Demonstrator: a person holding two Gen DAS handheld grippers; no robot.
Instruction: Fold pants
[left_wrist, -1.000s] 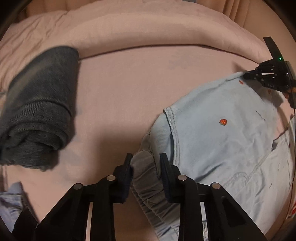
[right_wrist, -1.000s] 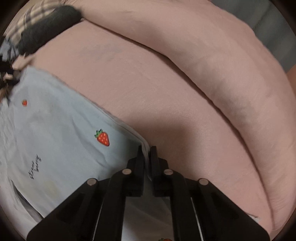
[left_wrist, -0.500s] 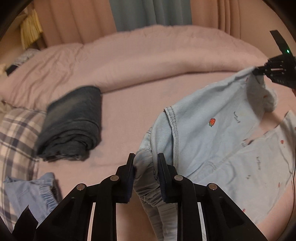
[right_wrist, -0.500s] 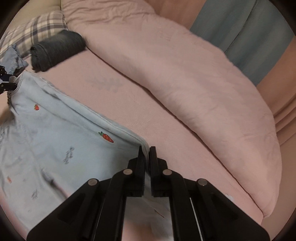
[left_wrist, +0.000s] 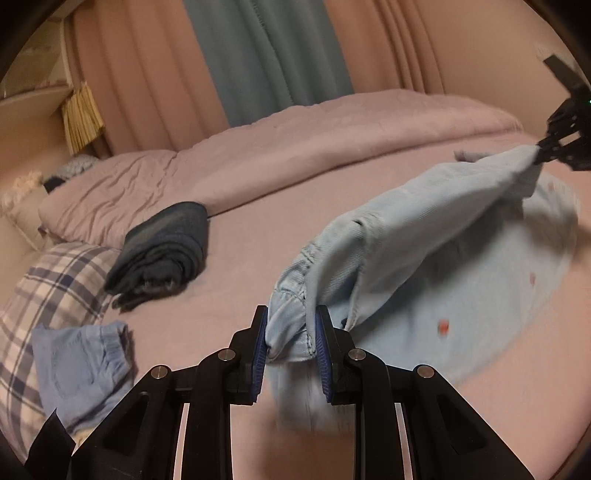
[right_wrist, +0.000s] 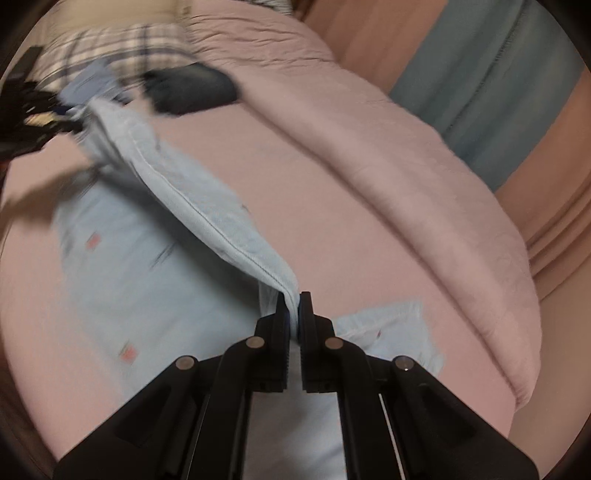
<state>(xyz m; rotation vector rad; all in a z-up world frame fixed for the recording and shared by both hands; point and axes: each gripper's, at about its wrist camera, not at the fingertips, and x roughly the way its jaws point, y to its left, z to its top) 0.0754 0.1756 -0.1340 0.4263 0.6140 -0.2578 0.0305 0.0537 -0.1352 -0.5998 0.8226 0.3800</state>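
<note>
Light blue pants with small red prints hang stretched between my two grippers above a pink bed. My left gripper is shut on the bunched elastic waistband, which fills the gap between its blue pads. My right gripper is shut on a thin hem edge of the same pants; it also shows at the far right in the left wrist view as the right gripper. The lower layer of the pants lies on the bed, blurred.
A folded dark grey garment lies on the bed to the left, also seen as the dark garment. A plaid pillow carries a crumpled blue garment. A rolled pink duvet runs along the far side, curtains behind.
Both grippers have risen and tilted up, lifting one edge of the pants off the bed so it now hangs taut between them. Curtains and pillow came into view. Both grips held.
</note>
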